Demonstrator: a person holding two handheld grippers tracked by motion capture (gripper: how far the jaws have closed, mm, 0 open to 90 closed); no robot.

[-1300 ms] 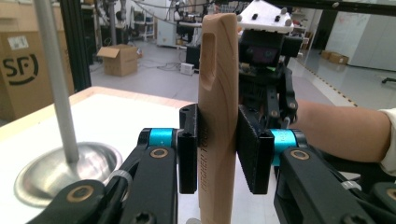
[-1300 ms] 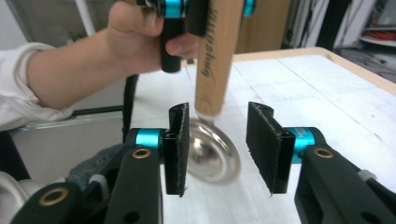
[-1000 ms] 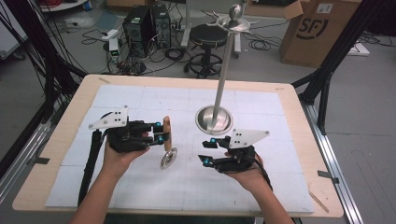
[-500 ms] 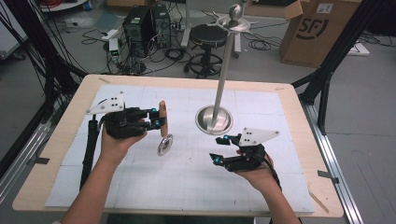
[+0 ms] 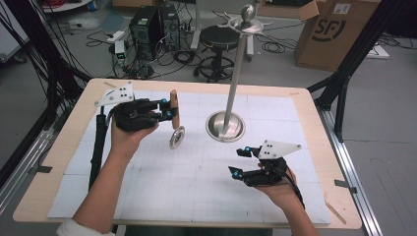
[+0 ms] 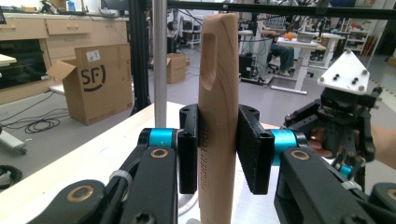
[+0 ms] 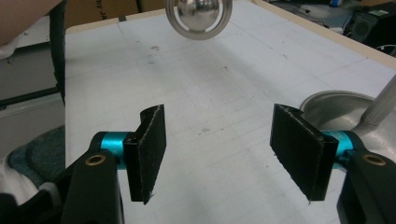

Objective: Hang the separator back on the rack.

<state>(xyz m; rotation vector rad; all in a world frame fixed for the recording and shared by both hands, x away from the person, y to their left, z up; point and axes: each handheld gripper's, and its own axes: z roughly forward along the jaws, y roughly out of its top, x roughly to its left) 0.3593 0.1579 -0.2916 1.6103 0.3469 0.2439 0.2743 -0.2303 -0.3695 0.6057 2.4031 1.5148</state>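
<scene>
The left gripper [image 5: 164,110] clamps the wooden handle [image 6: 218,93] upright above the desk [image 5: 305,105], wheel [image 5: 176,137] hanging. The right gripper [image 7: 224,144], jaws just opening, holds nothing. Lift slowly towards the stand [image 5: 235,73], keeping the handle vertical.

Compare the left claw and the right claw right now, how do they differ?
The left claw is shut on the wooden-handled kitchen tool with the round metal head, held upright above the white gridded table mat. The right claw holds nothing; its jaws have just been opening, and it sits nearer the person. Both have black pads and blue joints.
</scene>
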